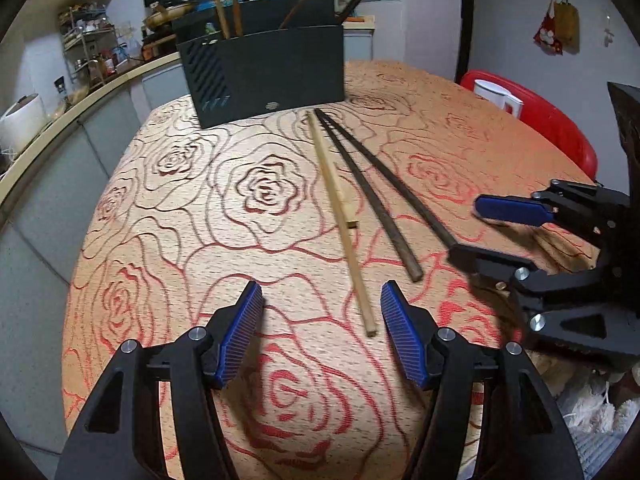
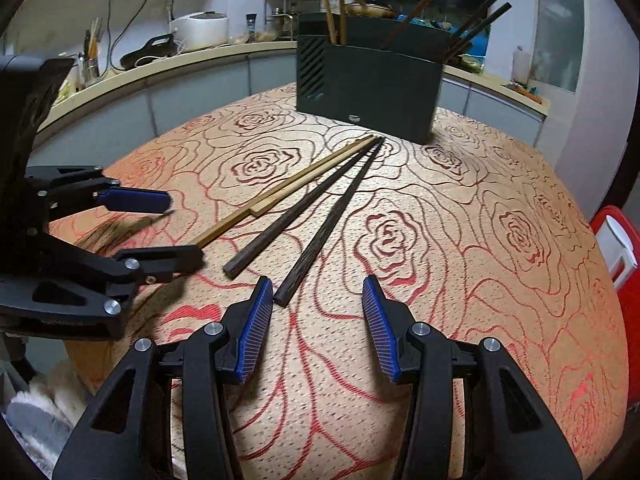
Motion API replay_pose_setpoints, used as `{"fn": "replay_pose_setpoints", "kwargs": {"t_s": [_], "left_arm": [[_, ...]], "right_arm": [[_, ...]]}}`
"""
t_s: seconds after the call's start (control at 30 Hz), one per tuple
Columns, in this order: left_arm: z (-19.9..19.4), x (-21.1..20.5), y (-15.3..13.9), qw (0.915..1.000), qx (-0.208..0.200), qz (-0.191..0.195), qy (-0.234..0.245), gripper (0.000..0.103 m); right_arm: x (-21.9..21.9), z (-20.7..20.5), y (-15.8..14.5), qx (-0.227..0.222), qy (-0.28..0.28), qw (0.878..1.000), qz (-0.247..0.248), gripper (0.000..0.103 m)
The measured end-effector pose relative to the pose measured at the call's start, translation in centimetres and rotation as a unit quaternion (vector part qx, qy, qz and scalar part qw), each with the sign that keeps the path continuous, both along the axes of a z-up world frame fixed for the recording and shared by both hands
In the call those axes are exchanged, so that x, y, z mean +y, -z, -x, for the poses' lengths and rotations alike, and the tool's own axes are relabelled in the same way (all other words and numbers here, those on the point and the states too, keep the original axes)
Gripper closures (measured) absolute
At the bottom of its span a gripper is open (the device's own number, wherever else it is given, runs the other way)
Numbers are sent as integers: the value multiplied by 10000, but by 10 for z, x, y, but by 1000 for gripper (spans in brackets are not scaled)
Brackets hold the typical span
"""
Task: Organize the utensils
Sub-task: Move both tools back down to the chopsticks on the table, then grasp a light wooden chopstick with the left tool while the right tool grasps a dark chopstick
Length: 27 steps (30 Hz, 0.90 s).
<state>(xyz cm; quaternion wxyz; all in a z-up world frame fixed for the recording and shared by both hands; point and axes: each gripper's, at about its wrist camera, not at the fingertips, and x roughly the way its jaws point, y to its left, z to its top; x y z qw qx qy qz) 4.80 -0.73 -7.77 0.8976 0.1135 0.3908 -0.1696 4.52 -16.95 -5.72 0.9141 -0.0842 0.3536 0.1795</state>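
Chopsticks lie mid-table, long axes running from our grippers toward the holder (image 1: 264, 76). Left gripper (image 1: 322, 332), open and empty, fronts the pale pair (image 1: 340, 216); right gripper (image 2: 318, 324), open and empty, fronts the dark pair (image 2: 320, 216).

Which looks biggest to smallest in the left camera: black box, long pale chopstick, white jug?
1. black box
2. long pale chopstick, longer but thin
3. white jug, partly hidden and farther off
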Motion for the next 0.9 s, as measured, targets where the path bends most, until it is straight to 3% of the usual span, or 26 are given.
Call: {"fn": "replay_pose_setpoints", "kwargs": {"t_s": [0.17,0.3,0.47,0.7,0.9], "left_arm": [[-10,19,0,9992,14,67,-400,44],[-14,29,0,9980,50,218,-589,52],[-12,27,0,9981,-7,386,-482,61],[-10,22,1,9979,-63,477,-433,96],[-11,25,-3,9971,-46,605,-454,97]], "right_arm": [[-16,-7,0,55,333,9994,-79,57],[-22,-9,1,79,433,9989,-183,59],[-15,-7,2,-15,252,9995,-204,76],[-10,-9,3,-71,233,9993,-279,91],[-16,-12,2,76,300,9986,-426,93]]}}
